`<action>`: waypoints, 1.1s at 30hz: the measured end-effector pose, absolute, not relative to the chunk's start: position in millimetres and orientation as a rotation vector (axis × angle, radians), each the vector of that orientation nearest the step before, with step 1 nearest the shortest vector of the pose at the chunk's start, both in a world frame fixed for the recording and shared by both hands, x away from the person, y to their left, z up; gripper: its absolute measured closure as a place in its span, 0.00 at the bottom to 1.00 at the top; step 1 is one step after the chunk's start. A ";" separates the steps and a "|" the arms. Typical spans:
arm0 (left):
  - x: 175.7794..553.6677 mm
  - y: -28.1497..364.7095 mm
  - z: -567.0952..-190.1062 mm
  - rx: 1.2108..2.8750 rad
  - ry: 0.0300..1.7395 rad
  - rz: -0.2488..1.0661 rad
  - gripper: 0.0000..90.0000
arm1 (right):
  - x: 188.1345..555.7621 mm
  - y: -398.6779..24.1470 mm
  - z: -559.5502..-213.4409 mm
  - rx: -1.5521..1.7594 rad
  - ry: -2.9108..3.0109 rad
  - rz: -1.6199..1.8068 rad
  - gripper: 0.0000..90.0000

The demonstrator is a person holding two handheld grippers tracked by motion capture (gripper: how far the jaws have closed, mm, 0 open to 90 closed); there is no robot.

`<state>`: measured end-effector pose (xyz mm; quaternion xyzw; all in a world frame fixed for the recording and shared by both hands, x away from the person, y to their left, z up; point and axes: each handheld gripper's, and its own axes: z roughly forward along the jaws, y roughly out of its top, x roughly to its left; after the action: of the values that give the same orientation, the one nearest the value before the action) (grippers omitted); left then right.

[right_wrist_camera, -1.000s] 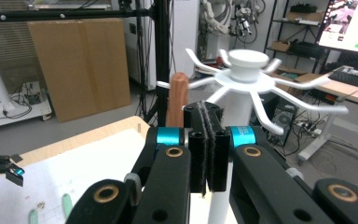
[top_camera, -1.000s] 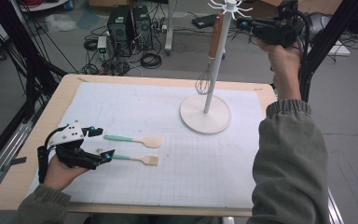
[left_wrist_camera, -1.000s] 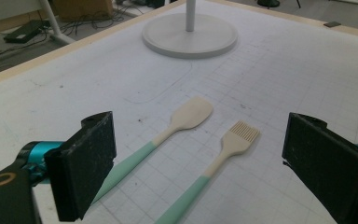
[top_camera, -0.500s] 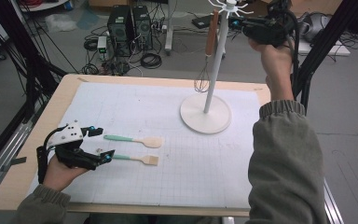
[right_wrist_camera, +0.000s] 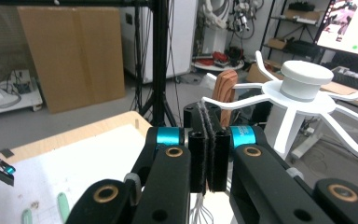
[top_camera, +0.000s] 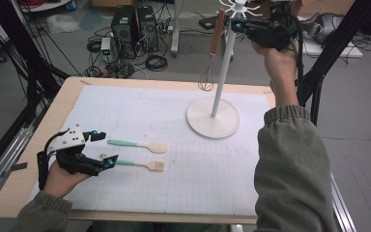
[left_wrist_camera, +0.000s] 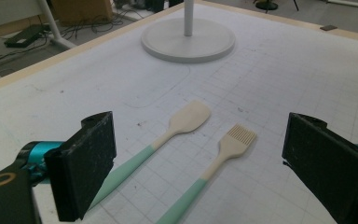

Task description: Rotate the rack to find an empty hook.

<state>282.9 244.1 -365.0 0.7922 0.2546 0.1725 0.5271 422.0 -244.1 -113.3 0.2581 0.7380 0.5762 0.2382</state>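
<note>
Hanging whisk clear from high view; right tongs closed empty, left tongs open.

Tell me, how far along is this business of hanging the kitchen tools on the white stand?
One looks done: the whisk hangs from the stand. The right gripper, jaws shut and empty, is up beside the hooks. Left: the spatula and brush lie on the table, with the left gripper open at their handles.
</note>
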 end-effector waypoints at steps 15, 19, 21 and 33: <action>282.4 244.7 -365.1 1.892 0.612 0.413 0.11 | 404.0 -239.2 -129.9 0.662 2.061 1.626 0.85; 281.6 245.2 -364.1 1.892 0.607 0.417 0.11 | 397.8 -238.3 -133.9 0.660 2.076 1.642 0.79; 281.2 245.4 -363.8 1.888 0.608 0.414 0.11 | 395.7 -236.9 -135.3 0.652 2.086 1.638 0.77; 280.5 250.6 -363.3 1.881 0.615 0.420 0.11 | 389.4 -226.7 -149.8 0.657 2.134 1.662 0.59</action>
<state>280.5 250.6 -363.3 0.7882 0.2578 0.1758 0.5305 389.4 -226.7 -149.8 0.2322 0.7543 0.5876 0.1783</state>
